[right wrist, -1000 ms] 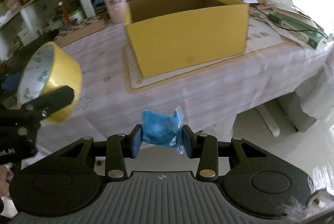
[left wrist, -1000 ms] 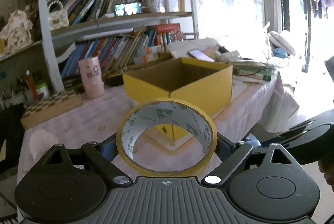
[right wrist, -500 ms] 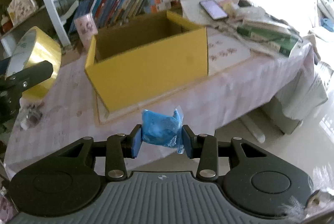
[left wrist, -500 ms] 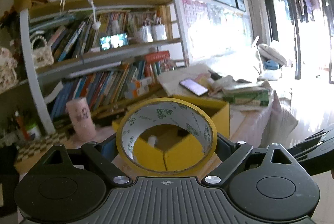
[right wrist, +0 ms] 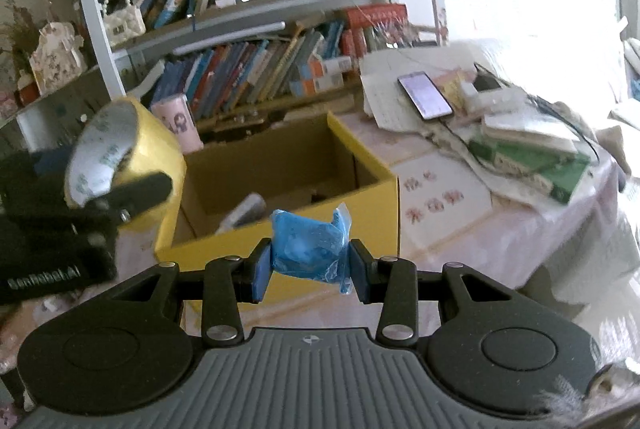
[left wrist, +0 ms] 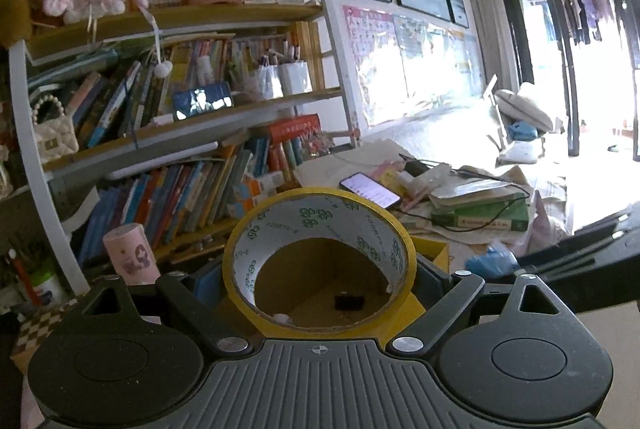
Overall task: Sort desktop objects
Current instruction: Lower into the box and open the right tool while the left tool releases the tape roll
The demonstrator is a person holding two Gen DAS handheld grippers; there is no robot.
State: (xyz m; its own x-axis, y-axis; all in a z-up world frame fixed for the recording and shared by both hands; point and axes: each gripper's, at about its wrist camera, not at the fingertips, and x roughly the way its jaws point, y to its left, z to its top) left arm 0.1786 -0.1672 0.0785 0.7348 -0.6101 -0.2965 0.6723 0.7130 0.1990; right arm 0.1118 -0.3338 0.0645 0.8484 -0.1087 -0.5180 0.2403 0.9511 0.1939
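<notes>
a bookshelf [left wrist: 168, 133] fills the back of the room, packed with leaning books, soft toys, a small bag and white pen pots. in front of it stands a table [right wrist: 472, 229] under a pale pink patterned cloth. on the table sits an open yellow cardboard box [right wrist: 304, 165], plain brown inside, with a few small things lying on its floor: a pale object near the front wall and a small dark one further in. to the right of the box is a loose heap of papers, a green book [right wrist: 532, 161] and a phone [right wrist: 426, 95] with its screen lit and a cable running from it. a pink cup [right wrist: 178, 123] stands just behind the box's left corner.

the left gripper [left wrist: 316, 281] has its jaws set wide and clamped on a roll of yellow tape [left wrist: 320, 261], held upright with the hole facing the camera; the box interior shows through the hole. in the right wrist view the roll [right wrist: 120, 161] hangs over the box's left edge, above the table.

the right gripper [right wrist: 308, 265] is nearly closed, pinching a small crumpled blue packet [right wrist: 306, 249] between its blue pads. the packet is held in the air at the near side of the box, in front of its front wall.
</notes>
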